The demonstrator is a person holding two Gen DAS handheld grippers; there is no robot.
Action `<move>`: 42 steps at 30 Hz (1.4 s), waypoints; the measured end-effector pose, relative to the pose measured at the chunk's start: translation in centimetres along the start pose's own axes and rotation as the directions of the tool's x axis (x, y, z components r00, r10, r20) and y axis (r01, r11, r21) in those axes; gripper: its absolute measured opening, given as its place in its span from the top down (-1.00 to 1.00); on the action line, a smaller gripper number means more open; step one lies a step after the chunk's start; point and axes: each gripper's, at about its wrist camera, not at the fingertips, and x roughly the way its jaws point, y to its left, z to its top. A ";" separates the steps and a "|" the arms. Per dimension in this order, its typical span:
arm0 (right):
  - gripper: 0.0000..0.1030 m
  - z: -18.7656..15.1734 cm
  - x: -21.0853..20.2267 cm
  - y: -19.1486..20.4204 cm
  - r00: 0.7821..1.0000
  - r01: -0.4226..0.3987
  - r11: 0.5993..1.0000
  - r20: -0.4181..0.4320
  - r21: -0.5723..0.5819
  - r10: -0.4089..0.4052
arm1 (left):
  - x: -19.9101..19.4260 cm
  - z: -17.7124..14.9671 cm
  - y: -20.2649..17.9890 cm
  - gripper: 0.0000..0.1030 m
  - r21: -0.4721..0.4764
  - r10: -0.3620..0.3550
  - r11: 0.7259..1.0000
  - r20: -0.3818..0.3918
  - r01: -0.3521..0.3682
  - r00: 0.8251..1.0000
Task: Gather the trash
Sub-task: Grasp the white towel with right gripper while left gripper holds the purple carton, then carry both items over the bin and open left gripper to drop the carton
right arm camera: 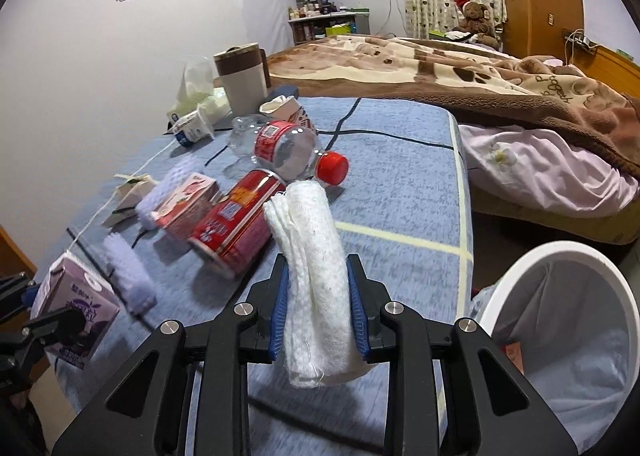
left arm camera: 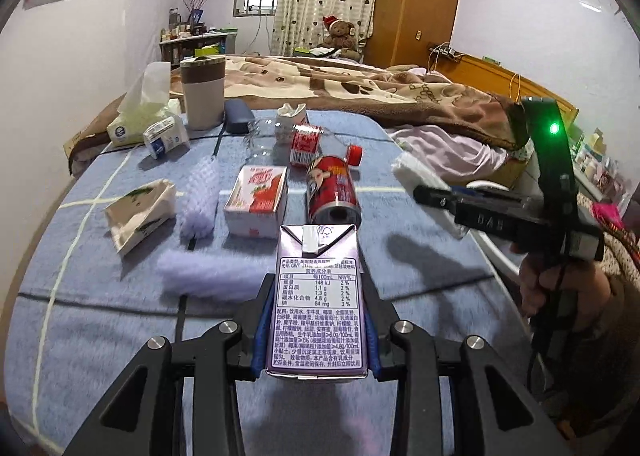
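My left gripper (left arm camera: 318, 288) is shut on a purple drink carton (left arm camera: 318, 296), held upright above the blue blanket (left arm camera: 420, 248); the same purple carton (right arm camera: 76, 308) shows at the left of the right wrist view. My right gripper (right arm camera: 318, 268) is shut on a rolled white tissue wad (right arm camera: 316, 276), lifted off the blanket; in the left wrist view the right gripper (left arm camera: 424, 192) carries that white wad (left arm camera: 416, 172) at the right. A white bin with a liner (right arm camera: 560, 320) stands low at the right, beside the table edge. A red can (left arm camera: 334, 192), a pink carton (left arm camera: 258, 198) and a clear bottle (right arm camera: 280, 148) lie on the blanket.
A crumpled paper carton (left arm camera: 138, 212), a tissue box (left arm camera: 138, 116), a small milk pack (left arm camera: 164, 140), a beige tumbler (left arm camera: 202, 92) and a dark case (left arm camera: 238, 116) sit at the left and back. A bed with a brown blanket (right arm camera: 460, 68) lies beyond. A person's hand (left arm camera: 548, 288) grips the right tool.
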 end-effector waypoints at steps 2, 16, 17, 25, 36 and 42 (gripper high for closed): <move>0.45 -0.2 -0.3 0.1 1.000 -0.010 1.000 0.001 0.004 0.010 | -0.4 -0.8 0.0 0.28 0.001 -0.005 1.000 -0.004 0.005 1.000; 0.45 -2.3 -2.5 1.2 0.999 -0.038 0.999 0.020 0.008 0.038 | -0.8 -4.1 -1.1 0.28 0.042 -0.015 0.999 -0.041 0.016 0.999; 0.45 -2.4 -3.0 1.3 0.999 -0.036 0.999 0.029 0.007 0.036 | -0.8 -3.8 -1.4 0.28 0.048 -0.011 0.999 -0.034 0.012 0.999; 0.45 -2.7 -6.8 0.4 0.994 0.002 0.999 0.109 0.032 -0.006 | -1.2 -1.4 -4.0 0.28 0.085 -0.015 0.996 0.015 0.014 1.000; 0.45 -3.5 -11.2 -3.4 0.969 0.130 0.984 0.192 0.125 -0.152 | -1.3 2.7 -10.3 0.28 0.162 -0.086 0.984 0.086 0.071 0.993; 0.45 -4.2 -12.7 -5.9 0.955 0.184 0.964 0.199 0.190 -0.221 | -0.5 3.9 -14.2 0.28 0.215 -0.131 0.971 0.096 0.108 0.987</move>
